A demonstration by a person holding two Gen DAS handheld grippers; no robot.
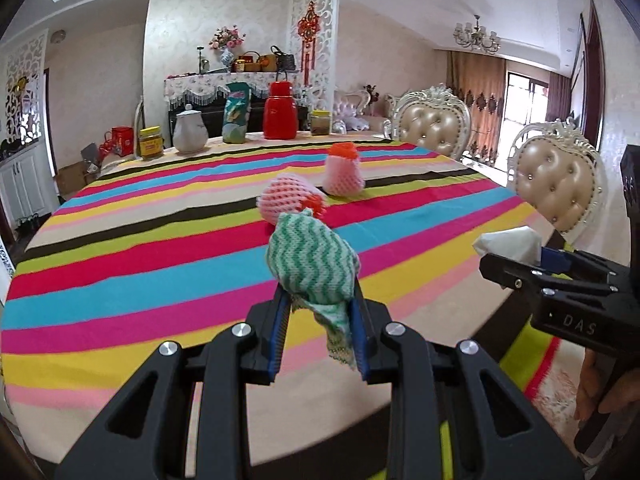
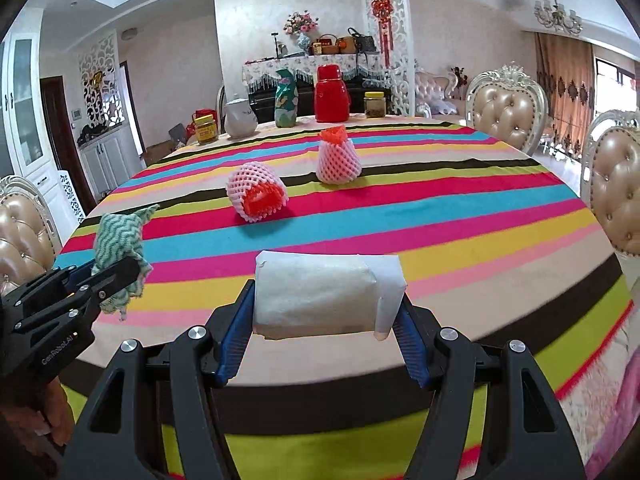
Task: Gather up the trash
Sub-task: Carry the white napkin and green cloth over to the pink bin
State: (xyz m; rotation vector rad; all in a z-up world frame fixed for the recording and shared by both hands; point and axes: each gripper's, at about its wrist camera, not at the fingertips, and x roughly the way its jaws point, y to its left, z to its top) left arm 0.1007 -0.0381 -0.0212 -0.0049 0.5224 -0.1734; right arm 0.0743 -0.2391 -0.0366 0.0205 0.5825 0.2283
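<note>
Grippers clamp green cloth (image 1: 312, 264) and white packet (image 2: 320, 294) above striped tablecloth (image 2: 460, 216).

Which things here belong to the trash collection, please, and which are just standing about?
Job: green-white cloth in left tool; white packet in right tool; lying foam net; upright foam net.
Standing about: red flask, white teapot, yellow-lidded jar.

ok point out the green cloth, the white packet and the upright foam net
green cloth (image 1: 314, 266), left wrist view, middle of the bunched part above the fingers
white packet (image 2: 320, 294), right wrist view, centre of its front face
upright foam net (image 2: 338, 162), right wrist view, its pink mesh body
</note>
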